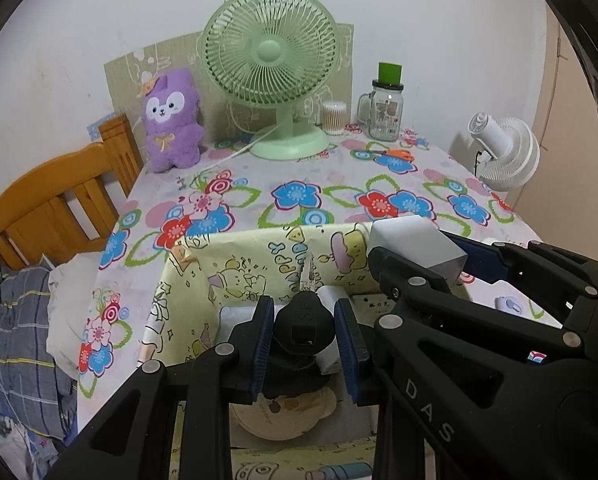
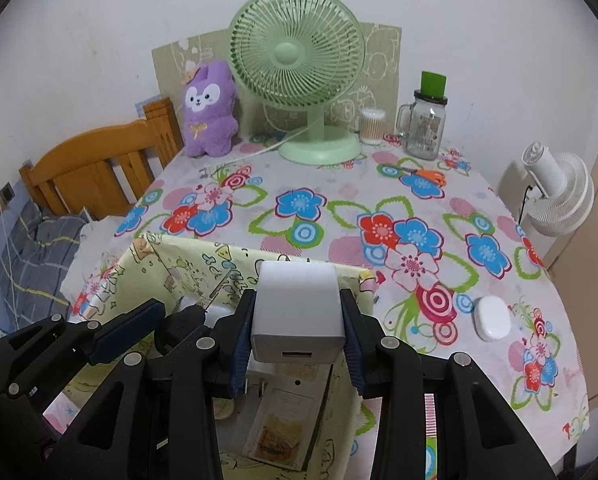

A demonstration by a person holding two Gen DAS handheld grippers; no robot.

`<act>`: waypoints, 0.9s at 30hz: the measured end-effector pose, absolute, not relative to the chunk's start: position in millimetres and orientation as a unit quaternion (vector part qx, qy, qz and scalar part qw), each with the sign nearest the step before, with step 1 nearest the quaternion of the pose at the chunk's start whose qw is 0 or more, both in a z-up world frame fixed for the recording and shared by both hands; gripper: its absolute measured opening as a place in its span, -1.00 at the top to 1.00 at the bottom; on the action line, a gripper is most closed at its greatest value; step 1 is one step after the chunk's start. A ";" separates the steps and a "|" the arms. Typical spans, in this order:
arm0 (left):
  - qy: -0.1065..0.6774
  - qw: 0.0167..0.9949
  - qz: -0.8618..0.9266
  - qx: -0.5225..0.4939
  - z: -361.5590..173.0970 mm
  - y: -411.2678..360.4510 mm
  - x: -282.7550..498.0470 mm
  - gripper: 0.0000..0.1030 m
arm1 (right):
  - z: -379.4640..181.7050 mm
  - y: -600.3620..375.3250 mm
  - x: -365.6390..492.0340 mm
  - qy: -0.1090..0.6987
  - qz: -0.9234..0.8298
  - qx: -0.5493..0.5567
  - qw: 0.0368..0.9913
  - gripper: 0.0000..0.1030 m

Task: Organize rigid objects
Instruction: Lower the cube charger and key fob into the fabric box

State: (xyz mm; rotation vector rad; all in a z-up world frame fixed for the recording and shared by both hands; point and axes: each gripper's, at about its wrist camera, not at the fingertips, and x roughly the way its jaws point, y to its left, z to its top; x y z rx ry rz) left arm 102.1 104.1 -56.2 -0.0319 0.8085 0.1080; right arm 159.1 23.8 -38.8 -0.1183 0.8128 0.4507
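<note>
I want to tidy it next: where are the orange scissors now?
The orange scissors lie flat on the flowered tablecloth at the far right of the table, just in front of the glass jar and right of the green fan.

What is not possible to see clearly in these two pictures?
- Box floor: both views, mostly covered by the grippers.
- Key lower end: left wrist view, between the left gripper's fingers.
- Charger underside: right wrist view, behind the right gripper.
- Jar label: too small.

A table under a flower-print cloth point(image 2: 339, 216) carries a pale green desk fan point(image 2: 299, 80) at its back. Left of the fan sits a purple plush toy point(image 2: 209, 110); right, a cotton-swab tub point(image 2: 371, 126), glass mug jar point(image 2: 427, 128) and orange-handled scissors point(image 2: 429, 176); nearer, a cartoon-print yellow box point(image 2: 171, 264) and white oval case point(image 2: 492, 318).
</note>
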 end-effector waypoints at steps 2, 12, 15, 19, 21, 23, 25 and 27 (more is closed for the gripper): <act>0.400 0.915 0.050 -0.017 -61.0 107.0 105.3 0.40 | -43.6 26.1 162.3 0.398 0.215 -0.058 0.890 0.17; 0.420 0.905 0.068 -0.024 -83.9 122.5 119.7 0.37 | -58.2 35.2 165.6 0.418 0.207 -0.078 0.881 0.17; 0.424 0.903 0.066 -0.028 -84.5 123.1 118.7 0.23 | -61.1 35.4 166.2 0.423 0.211 -0.073 0.878 0.16; 0.426 0.902 0.062 -0.032 -84.4 123.3 116.7 -0.07 | -61.1 34.1 165.9 0.426 0.213 -0.072 0.876 0.11; 0.428 0.901 0.055 -0.034 -83.8 122.2 115.0 -0.15 | -60.9 34.2 165.2 0.426 0.214 -0.072 0.876 0.08; 0.429 0.901 0.051 -0.033 -82.2 120.3 113.3 -0.24 | -60.5 32.9 163.2 0.427 0.219 -0.070 0.874 0.07; 0.429 0.901 0.050 -0.033 -79.3 117.7 110.6 -0.32 | -58.6 30.4 160.1 0.427 0.225 -0.065 0.873 0.04; 0.427 0.902 0.049 -0.032 -75.8 115.1 106.2 -0.39 | -55.8 28.6 157.2 0.426 0.229 -0.063 0.873 -0.03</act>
